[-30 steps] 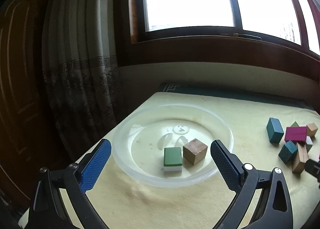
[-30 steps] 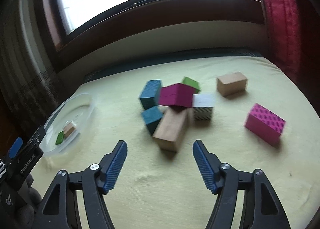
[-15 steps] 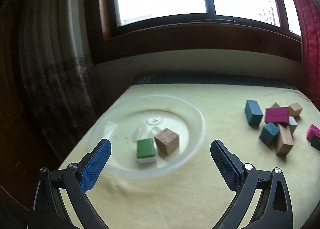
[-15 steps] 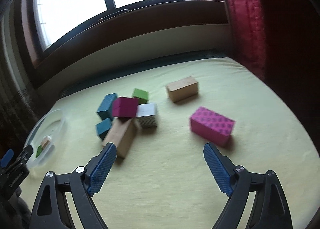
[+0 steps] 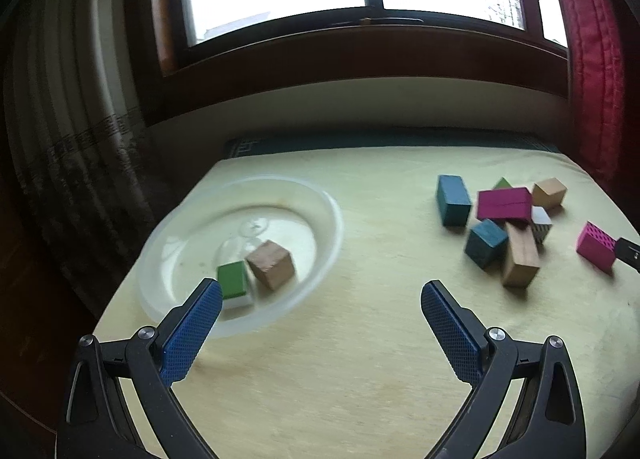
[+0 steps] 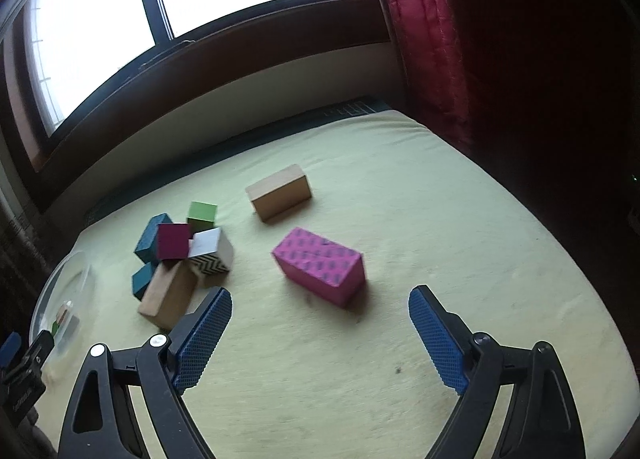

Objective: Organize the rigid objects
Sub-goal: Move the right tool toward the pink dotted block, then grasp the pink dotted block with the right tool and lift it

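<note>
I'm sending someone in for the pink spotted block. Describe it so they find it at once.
On the yellow-covered table, look to the red curtain side, away from the clear bowl. The pink spotted block lies alone there, apart from the pile of blocks; its dark dots set it apart from the plain magenta block.

We are holding left black gripper with blue-padded fingers (image 5: 321, 295) wide apart, empty; right black blue-padded gripper (image 6: 320, 302) likewise spread, empty.
</note>
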`<state>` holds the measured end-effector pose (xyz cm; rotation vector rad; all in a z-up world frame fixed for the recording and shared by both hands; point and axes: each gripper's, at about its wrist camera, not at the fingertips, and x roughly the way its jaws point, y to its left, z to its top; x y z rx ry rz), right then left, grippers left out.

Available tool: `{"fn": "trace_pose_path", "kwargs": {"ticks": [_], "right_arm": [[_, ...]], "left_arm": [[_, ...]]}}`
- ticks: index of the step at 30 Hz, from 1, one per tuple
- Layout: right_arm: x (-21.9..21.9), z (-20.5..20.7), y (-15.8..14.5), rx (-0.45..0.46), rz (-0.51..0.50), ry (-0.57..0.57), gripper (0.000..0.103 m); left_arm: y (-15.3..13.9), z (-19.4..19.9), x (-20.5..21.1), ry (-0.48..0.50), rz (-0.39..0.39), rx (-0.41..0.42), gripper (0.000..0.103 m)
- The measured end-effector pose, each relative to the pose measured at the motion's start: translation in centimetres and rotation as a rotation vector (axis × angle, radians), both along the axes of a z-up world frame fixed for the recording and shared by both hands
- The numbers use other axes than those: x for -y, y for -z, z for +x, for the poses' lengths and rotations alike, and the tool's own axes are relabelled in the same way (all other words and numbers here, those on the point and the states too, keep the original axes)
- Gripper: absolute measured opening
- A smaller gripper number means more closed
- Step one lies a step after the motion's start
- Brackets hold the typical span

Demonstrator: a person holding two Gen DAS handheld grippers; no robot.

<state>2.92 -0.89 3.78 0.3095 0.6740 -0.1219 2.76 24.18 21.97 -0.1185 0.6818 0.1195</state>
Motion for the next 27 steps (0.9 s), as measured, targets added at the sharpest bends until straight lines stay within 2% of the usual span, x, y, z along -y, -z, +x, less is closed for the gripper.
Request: {"fn": "trace_pose_path", "kwargs": {"ticks": [4, 9, 17, 24, 27], "right_arm": [[0.7, 0.9, 0.2, -0.028, -0.002, -0.002, 0.093], [0.9, 2.7, 0.6, -0.066, 0.045, -0.017, 0.093], [-0.2, 4.3, 1.7, -0.115, 0.115, -0.015, 0.093], [-1.3, 5.6, 1.9, -0.123, 0.075, 0.014, 0.093], [-1.7, 5.9, 2.1, -0.124, 0.027, 0.035, 0.080]], "left_arm": [[0.0, 0.3, 1.0, 0.033, -0.005, -0.017, 0.100], [0.1, 0.5, 1.3, 0.062, -0.040, -0.045, 0.100], [0.2, 0.7, 1.8, 0.065, -0.031, -0.054, 0.100], [0.7, 0.9, 2.3, 0.083, -0.028, -0.068, 0.100], [0.8, 1.1, 2.4, 0.086, -0.027, -0.071, 0.100]]}}
